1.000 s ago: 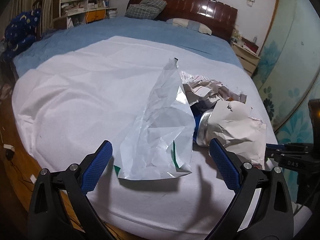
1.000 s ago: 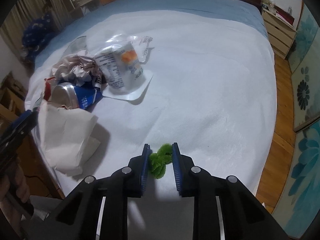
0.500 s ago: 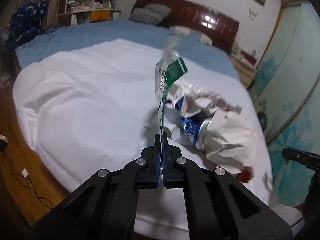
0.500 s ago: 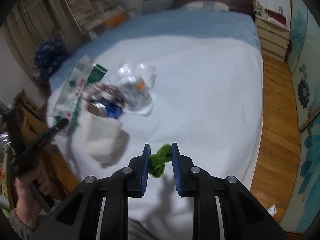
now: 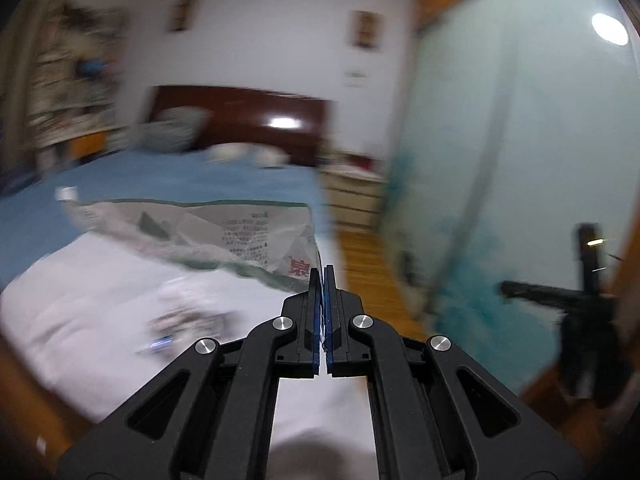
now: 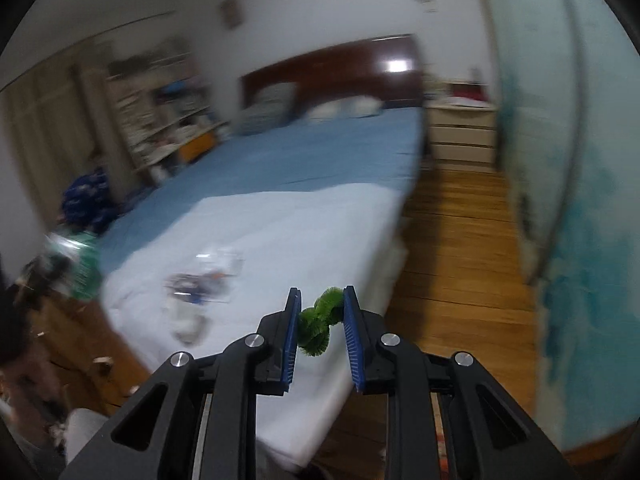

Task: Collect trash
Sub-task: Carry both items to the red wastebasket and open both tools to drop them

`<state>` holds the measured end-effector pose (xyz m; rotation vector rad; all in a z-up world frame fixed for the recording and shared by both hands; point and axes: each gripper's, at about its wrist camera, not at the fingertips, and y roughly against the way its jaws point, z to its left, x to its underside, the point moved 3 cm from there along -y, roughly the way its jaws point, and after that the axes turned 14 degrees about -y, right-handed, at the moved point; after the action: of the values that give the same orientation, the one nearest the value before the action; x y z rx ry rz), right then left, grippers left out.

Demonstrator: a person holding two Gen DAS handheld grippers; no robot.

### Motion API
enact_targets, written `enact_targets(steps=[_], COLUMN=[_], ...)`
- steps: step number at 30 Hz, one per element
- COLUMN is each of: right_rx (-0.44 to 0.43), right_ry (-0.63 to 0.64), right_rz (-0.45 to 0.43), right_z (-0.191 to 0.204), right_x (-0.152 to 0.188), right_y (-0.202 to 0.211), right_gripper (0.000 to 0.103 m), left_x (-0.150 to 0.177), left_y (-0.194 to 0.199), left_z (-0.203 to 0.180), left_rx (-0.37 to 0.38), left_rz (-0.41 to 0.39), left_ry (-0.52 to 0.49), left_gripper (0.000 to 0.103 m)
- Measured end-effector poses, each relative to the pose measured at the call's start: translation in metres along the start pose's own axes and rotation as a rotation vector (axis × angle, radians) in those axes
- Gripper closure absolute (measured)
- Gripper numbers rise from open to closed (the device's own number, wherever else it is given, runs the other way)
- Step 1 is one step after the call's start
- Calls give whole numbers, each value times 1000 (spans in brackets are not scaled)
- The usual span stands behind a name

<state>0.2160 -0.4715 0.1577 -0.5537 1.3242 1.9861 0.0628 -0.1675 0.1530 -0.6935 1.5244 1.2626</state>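
My left gripper (image 5: 322,280) is shut on the corner of a flat silver and green foil bag (image 5: 224,234), held in the air above the white sheet (image 5: 100,280). My right gripper (image 6: 321,312) is shut on a fuzzy green wad (image 6: 319,326), held above the bed's corner. A blurred pile of trash with a blue can (image 5: 162,342) lies on the sheet below; it also shows in the right wrist view (image 6: 202,280). The foil bag shows as a green blur at the far left of the right wrist view (image 6: 80,264).
The bed has a blue cover (image 6: 320,148) and a dark headboard (image 5: 256,120). A wooden floor (image 6: 460,240) runs along its right side to a nightstand (image 6: 460,132). A turquoise wall (image 5: 500,160) stands on the right. Bookshelves (image 6: 160,112) stand on the left.
Both grippers have lifted and swung back from the bed, so the views now look across the room. The left gripper shut on the foil bag and raised it; the right kept the green wad.
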Motion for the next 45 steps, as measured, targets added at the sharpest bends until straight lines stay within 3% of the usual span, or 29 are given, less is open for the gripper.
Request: enact_targets(steps=[4,6,9,12,13,17,19,24,27,31,34,37,40,45], right_rx=[132,213,288,340,364,385,403,406,420,448,469,483,502,508], right_ry=[-111,-168,-283,-395,-413,-538,-568,-563,-574,-534,-532,-529,-527,-529], right_rz=[39,81,185,308,344,466,505,535,545,534,522,503,487,458], right_z=[-102,-156,-225,-280,-293,-325,-329,-323,-323,-315,-319,-321,-320,-316], right_x=[18,46,103,175,200,279,305,337,345,345,345,340,335,320], right_y=[32,41,33,13,4,-24,-33,-39,-49,-58,-74,-77,-74,-66], right_gripper=[81,81,81,80,80,81,80,80,77,54,50,48,47,45], left_x=[-28,-16,34,111,146,246,277,310,312,322,334,332,330,319], left_y=[-57,-98,-178,-241,-258,-284,-303,-289,-278,-285,-291,-292,-293,-293], left_z=[-108,-158,-235,-297,-317,-370,-375,-403,-406,-393,-385,-379,-372,-368], left_rx=[301,416,618,689,731,742,742,764,758,705,659,619,578,570], left_rz=[62,176,450,731,865,1182,1316,1403,1400,1377,1375,1348,1330,1307], left_ry=[-87,-117,-115,-160,-167,-281,-255,-268,-282,-273,-269,-275,-281,-262], left_gripper=[102,102,102,102,102,102,102,102,102,101,97,74,57,48])
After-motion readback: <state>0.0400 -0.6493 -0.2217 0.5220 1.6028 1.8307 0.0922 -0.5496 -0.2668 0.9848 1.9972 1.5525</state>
